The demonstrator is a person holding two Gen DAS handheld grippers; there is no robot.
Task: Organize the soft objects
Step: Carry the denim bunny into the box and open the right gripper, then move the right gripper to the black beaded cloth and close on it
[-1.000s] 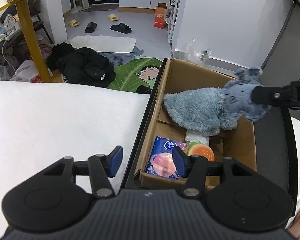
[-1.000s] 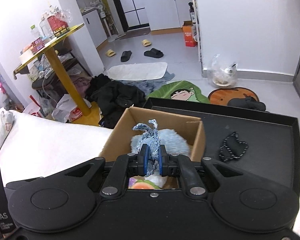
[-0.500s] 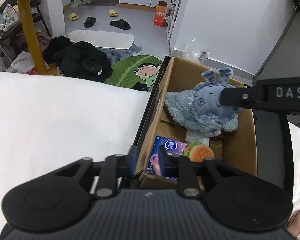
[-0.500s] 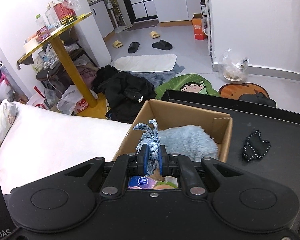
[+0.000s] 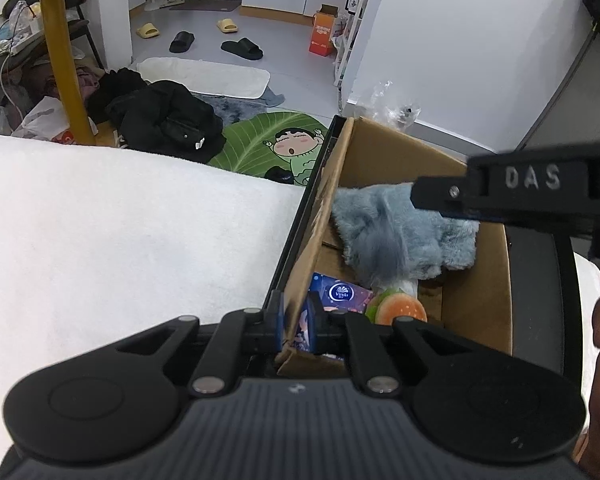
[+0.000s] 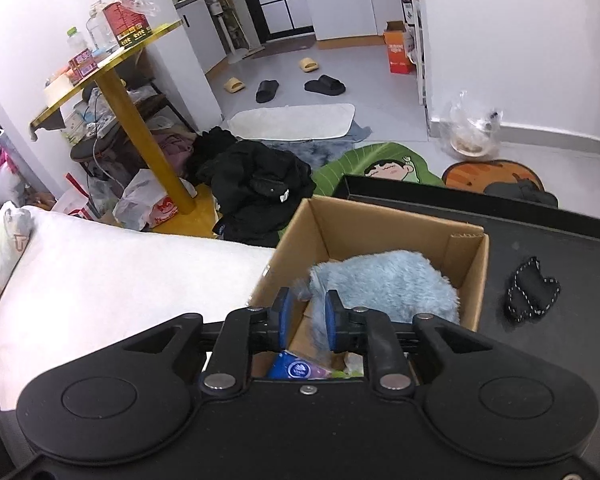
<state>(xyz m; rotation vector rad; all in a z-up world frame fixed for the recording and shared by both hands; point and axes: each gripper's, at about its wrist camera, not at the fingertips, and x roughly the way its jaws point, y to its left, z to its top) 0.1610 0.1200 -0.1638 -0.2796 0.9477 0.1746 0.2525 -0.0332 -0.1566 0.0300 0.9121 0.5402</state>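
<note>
A cardboard box (image 5: 474, 296) (image 6: 470, 276) stands on a black tray. In it lie a fluffy blue plush (image 5: 404, 232) (image 6: 384, 284), a blue tissue pack (image 5: 338, 292) (image 6: 296, 368) and a burger toy (image 5: 398, 308). A blurred grey-blue toy (image 5: 380, 248) is falling onto the plush. My left gripper (image 5: 296, 328) is shut on the box's near left wall. My right gripper (image 6: 307, 312) hangs open and empty above the box; its side also shows in the left wrist view (image 5: 500, 196).
The black tray (image 6: 540, 248) carries a small black pouch (image 6: 532, 292) right of the box. A white blanket (image 5: 120, 224) (image 6: 120, 276) lies left of it. Beyond are black clothes (image 6: 256, 188), a green mat (image 5: 276, 144) and a yellow table leg (image 6: 148, 148).
My right gripper has opened and let go of the grey-blue toy, which drops into the box. My left gripper has closed on the box's wall.
</note>
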